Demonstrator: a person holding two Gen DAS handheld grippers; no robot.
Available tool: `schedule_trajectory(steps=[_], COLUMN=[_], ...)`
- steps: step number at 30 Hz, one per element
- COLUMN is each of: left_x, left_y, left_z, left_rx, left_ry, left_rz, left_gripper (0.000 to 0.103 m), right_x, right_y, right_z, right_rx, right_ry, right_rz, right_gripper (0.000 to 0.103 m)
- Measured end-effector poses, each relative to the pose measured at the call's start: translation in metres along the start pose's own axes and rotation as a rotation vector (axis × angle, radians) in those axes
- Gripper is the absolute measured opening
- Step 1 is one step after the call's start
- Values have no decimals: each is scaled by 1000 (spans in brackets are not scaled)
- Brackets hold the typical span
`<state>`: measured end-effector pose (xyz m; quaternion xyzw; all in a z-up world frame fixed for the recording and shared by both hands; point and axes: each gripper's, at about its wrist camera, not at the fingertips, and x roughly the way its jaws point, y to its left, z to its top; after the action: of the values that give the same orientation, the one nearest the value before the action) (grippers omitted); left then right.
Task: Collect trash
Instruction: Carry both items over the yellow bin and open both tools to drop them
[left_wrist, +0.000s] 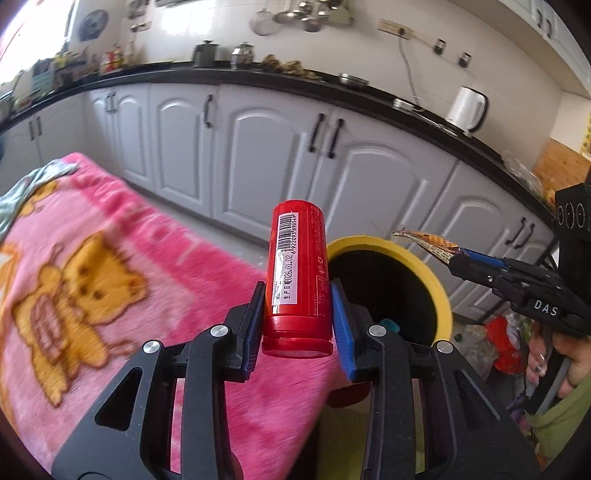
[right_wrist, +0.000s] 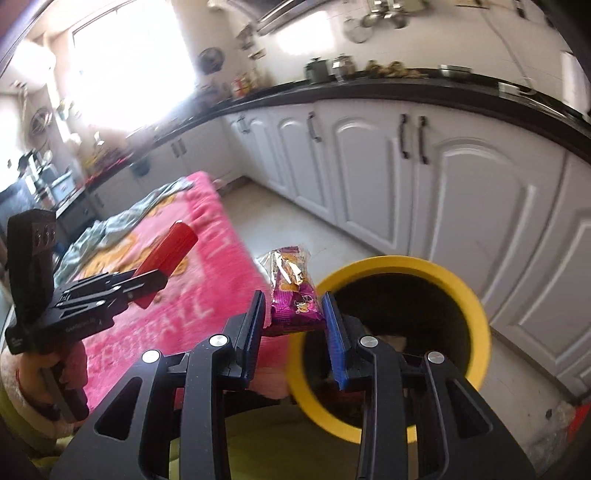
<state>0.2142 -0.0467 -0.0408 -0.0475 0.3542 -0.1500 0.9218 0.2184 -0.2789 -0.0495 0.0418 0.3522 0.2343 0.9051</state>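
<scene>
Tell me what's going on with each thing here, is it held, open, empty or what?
red can: gripped lengthwise in the left gripper, off the blanket.
snack wrapper: pinched in the right gripper, near the bin.
yellow bin: open, no lid, some trash at the bottom.
pink blanket: spread flat, a crumpled grey-green cloth at its far end.

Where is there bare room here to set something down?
The pink blanket is bare between the crumpled grey-green cloth and its edge beside the yellow-rimmed bin. The floor strip along the white cabinets is clear.
</scene>
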Motion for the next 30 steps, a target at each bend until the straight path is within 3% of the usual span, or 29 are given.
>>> schedule_trajectory(steps=[14,23,30], left_x=[39,70,92], left_y=[-72,-100,-99], left_z=[15,8,-4], left_rx=[115,145,135], left_ry=[25,57,112], left_rz=[-83,-113,-109], left_gripper=[27,27,27], right_x=[-45,-47,-36], right_y=[-65,-80,-79], right_z=[-17,-32,-36], right_rx=[128,141,135], right_ry=[-77,-70,-43], right_rz=[-91,-152,-155], right_gripper=[30,30,30])
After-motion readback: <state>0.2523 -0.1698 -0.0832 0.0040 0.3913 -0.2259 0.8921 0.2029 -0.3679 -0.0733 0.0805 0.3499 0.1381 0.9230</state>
